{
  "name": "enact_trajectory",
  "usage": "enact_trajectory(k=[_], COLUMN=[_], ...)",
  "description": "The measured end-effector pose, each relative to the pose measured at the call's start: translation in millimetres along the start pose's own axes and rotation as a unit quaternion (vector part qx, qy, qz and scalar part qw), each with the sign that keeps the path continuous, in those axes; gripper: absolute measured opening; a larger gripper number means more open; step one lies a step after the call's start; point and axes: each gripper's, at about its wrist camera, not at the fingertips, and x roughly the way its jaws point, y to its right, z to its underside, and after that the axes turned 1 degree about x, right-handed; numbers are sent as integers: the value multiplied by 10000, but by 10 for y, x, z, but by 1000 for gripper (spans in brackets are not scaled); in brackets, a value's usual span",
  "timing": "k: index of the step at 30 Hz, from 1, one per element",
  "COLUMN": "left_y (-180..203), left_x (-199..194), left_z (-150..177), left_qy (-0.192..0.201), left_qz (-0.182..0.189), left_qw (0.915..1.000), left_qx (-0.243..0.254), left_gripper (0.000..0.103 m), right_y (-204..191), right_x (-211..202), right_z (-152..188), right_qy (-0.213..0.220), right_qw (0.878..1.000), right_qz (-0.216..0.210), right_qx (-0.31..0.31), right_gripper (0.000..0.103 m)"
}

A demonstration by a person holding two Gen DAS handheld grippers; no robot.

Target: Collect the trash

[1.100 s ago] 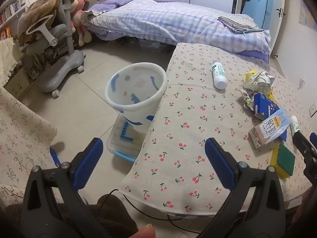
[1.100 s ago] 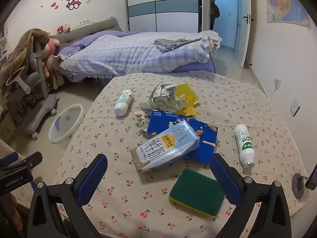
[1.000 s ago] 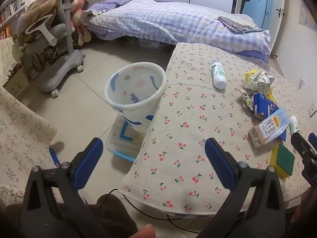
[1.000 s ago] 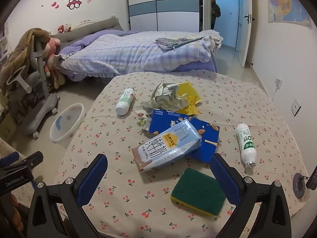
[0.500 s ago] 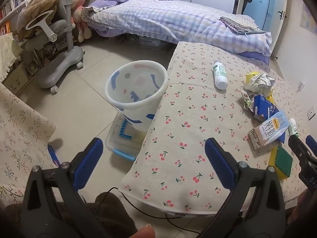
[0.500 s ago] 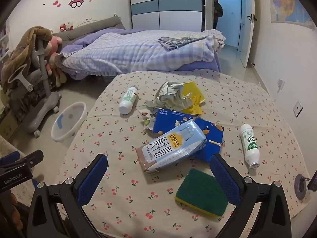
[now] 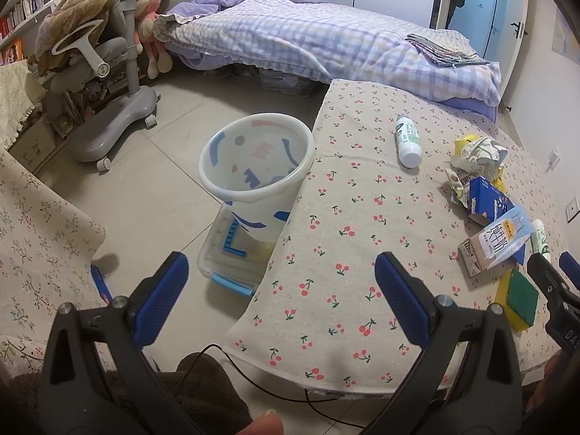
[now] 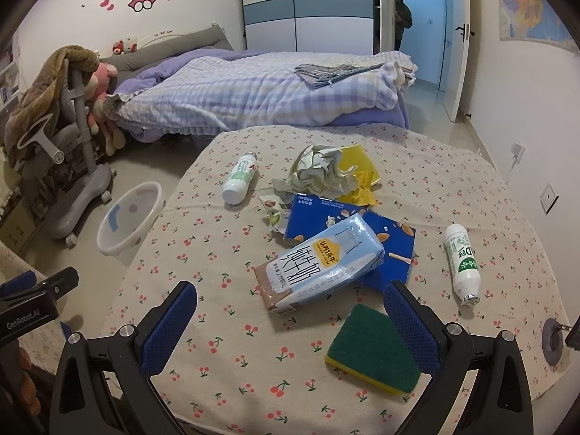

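With both tongs released and empty, the right gripper (image 8: 290, 320) faces the near pale-blue milk carton (image 8: 319, 266), which looks light, crushable and slick, best pinched across its narrow sides.

The matt cherry-print cloth table cover (image 8: 417, 166) carries a glossy light-blue paper milk carton (image 8: 322, 262), crumpled white paper (image 8: 319, 172), a rough green sponge (image 8: 375, 348) and a smooth white plastic bottle (image 8: 461, 257).

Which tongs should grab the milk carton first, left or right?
Right. The right tongs are open with the milk carton lying just ahead between the fingers. The left tongs, also open, face the table edge and the bin, with the carton far off to their right.
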Motion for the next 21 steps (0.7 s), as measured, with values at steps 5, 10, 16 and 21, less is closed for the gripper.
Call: enact_trajectory(k=[5, 10, 16, 21], left_y=[10, -2, -1, 7], left_x=[-2, 2, -12, -2], left_z=[13, 22, 17, 10], left_qy=[21, 26, 81, 76], left_qz=[-28, -90, -150, -142], left_qw=[10000, 10000, 9999, 9999], left_qx=[22, 10, 27, 45], left_gripper=[102, 102, 102, 102], right_y=[1, 3, -2, -1], right_x=[3, 20, 31, 59], right_z=[2, 3, 13, 10], right_qy=[-5, -25, -37, -92], right_qw=[10000, 10000, 10000, 9999], right_qz=[-6, 5, -30, -34], right_qx=[12, 42, 60, 67], right_gripper=[103, 103, 103, 103])
